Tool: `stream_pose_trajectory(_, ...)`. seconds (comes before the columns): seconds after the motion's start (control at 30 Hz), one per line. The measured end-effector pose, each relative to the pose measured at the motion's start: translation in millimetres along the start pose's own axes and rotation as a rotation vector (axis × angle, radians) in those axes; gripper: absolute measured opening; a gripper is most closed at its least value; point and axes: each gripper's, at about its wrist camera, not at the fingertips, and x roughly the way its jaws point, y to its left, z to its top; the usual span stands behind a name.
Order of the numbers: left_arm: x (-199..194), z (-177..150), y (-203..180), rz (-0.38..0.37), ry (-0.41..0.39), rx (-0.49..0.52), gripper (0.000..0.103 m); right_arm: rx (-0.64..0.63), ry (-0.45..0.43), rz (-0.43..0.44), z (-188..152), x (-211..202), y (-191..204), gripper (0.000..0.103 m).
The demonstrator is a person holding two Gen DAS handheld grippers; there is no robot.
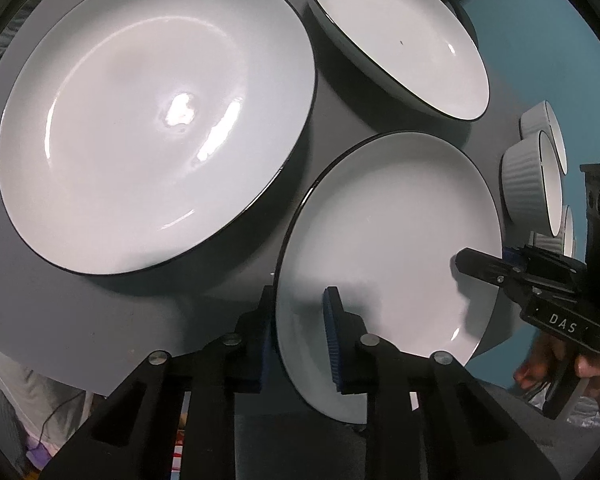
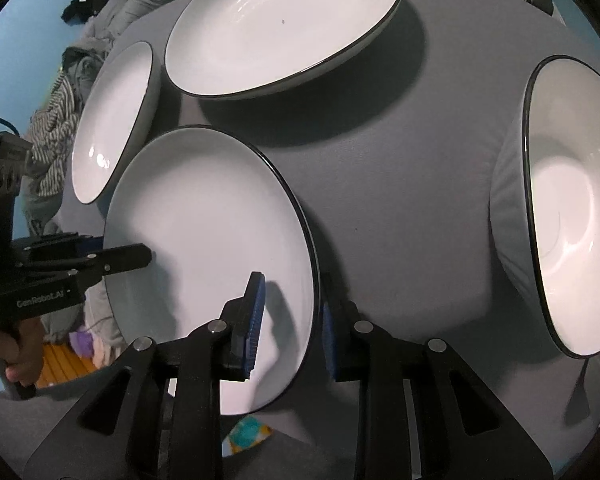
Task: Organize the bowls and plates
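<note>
Both hand-held black grippers straddle the rim of one white, round, dark-rimmed ceramic plate (image 1: 388,248). On the left gripper (image 1: 298,334), one blue-padded finger lies over the plate's face and the other sits outside the edge; the jaws stand partly apart around the rim, and whether the pads press it I cannot tell. Opposite it, the right gripper (image 2: 288,326) straddles the far edge the same way, its pads likewise spaced with the rim between. This plate lies tilted above the grey table (image 1: 80,320). Just beside it rests a larger white dark-rimmed plate (image 1: 156,120), and a deeper white dish (image 1: 400,36) sits behind. Ribbed white ramekins (image 1: 534,184) stand near the table's edge. Seen from the right wrist, a white dark-rimmed bowl (image 2: 568,208) sits well apart.
</note>
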Motion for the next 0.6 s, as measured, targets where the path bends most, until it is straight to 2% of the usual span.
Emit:
stream_pose_trajectory(0.17, 1, 0, 0, 0.005, -0.002, -0.005, 0.021, 0.055, -0.003, 0.022, 1, -4, -9, 0.024)
stream_pose_trajectory(0.37, -2, -7, -3, 0.01, 0.015, -0.014, 0.021, 0.055, -0.005, -0.048, 0, 0, 6, 0.019)
stream_pose_trajectory(0.6, -9, -11, -6, 0.034, -0.009, -0.02, 0.021, 0.071, 0.007, -0.047, -2, -3, 5, 0.018)
